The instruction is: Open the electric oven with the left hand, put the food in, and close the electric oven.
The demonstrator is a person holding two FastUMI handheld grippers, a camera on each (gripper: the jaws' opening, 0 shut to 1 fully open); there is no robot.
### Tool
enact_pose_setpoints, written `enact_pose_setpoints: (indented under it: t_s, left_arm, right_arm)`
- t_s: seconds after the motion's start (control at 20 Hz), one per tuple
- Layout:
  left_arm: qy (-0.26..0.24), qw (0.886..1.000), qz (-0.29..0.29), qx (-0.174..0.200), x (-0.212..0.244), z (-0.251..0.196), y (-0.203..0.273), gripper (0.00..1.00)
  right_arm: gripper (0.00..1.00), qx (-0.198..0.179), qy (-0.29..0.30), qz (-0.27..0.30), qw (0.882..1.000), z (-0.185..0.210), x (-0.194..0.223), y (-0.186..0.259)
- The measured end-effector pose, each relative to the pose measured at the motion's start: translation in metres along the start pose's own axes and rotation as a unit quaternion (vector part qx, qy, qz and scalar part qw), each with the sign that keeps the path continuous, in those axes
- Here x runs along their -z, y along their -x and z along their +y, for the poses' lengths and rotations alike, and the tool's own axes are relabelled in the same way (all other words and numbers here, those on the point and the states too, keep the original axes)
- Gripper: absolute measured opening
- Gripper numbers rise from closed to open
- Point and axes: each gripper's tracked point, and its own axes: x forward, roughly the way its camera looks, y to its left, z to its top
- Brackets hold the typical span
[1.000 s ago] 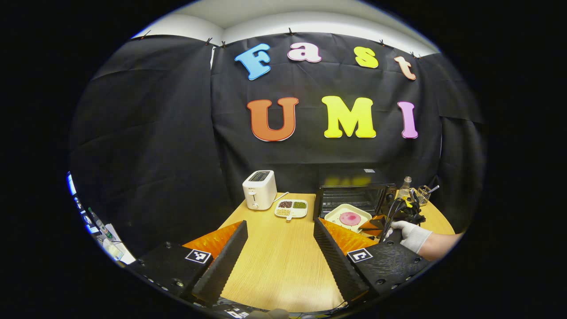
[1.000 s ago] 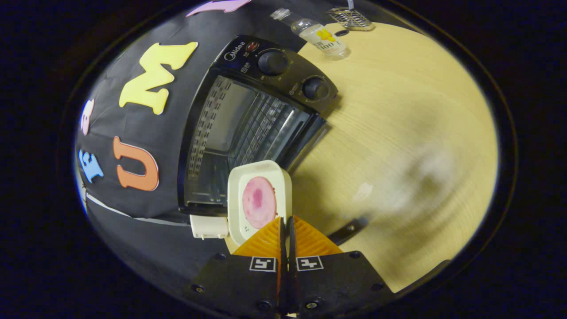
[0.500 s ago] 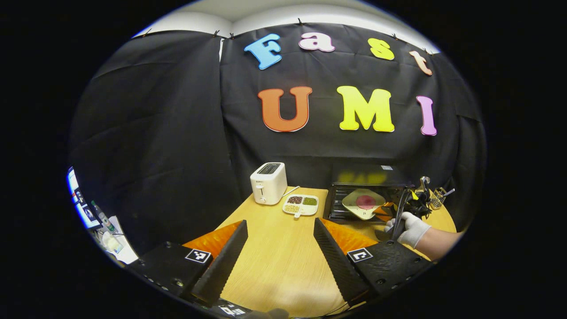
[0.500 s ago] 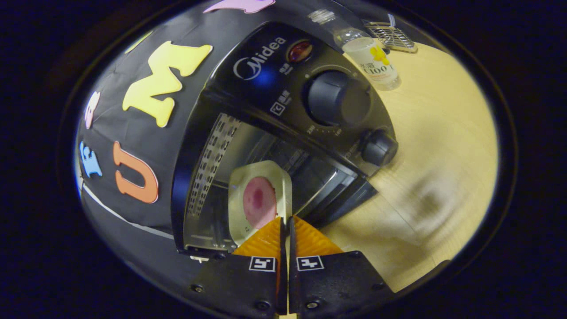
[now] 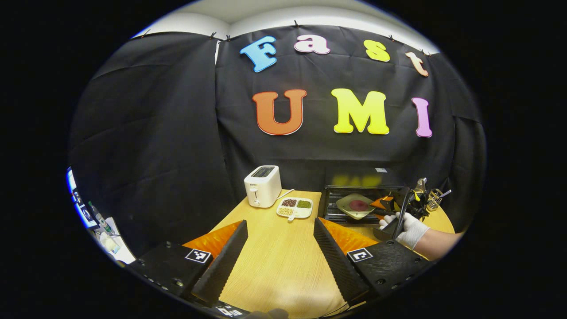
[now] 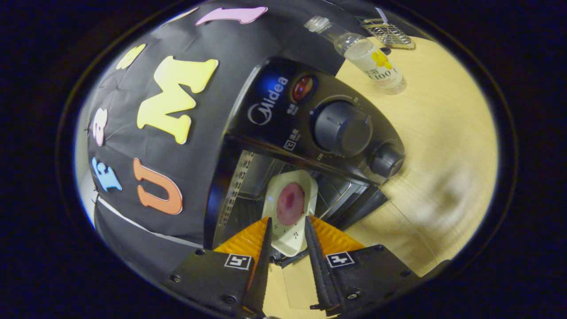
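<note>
The table (image 6: 443, 146) looks like pale matt wood grain; the oven (image 6: 283, 110) front is glossy black; the bottle (image 6: 370, 57) is clear plastic; the toaster (image 5: 262, 186) is smooth white.

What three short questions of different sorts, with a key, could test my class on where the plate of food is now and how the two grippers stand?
1. True or false: the oven door is open.
2. Where does the plate with the pink food lie? A on the table by the toaster, B inside the oven, C on top of the oven.
3. Fill in: the right gripper is ____, its fingers apart on either side of the plate's near edge.

Key
1. True.
2. B; the left gripper view shows the plate in the oven too.
3. Open. The left gripper is also open, over the table.
</note>
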Motion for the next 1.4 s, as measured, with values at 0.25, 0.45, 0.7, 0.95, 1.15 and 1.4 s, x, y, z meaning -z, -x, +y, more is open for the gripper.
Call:
enact_pose_setpoints:
  t_s: [0.25,0.45,0.7,0.95,1.15,1.4]
  left_arm:
    - [-0.001,1.0,-0.016,0.02,0.002,0.001,0.017,0.88]
    - [0.009,0.999,-0.022,0.044,0.011,-0.003,0.034,0.96]
    - [-0.004,0.996,-0.036,0.084,0.025,-0.018,0.042,0.96]
    - [-0.013,0.992,-0.027,0.122,0.047,-0.058,0.027,0.96]
    - [-0.024,0.989,0.001,0.146,0.085,-0.11,-0.003,0.96]
    - [-0.034,0.985,0.056,0.162,0.151,-0.175,-0.05,0.96]
  right_arm:
    - [0.62,-0.01,0.049,0.002,0.999,0.005,0.004,0.06]
    - [0.82,-0.004,0.141,-0.016,0.99,0.004,0.004,0.119]
    - [0.92,0.034,0.281,-0.034,0.959,-0.016,0.008,0.195]
    - [1.0,0.079,0.396,-0.079,0.911,-0.035,-0.016,0.271]
    - [0.95,0.097,0.461,-0.101,0.876,-0.048,-0.034,0.32]
    - [0.96,0.126,0.489,-0.082,0.859,-0.076,-0.058,0.358]
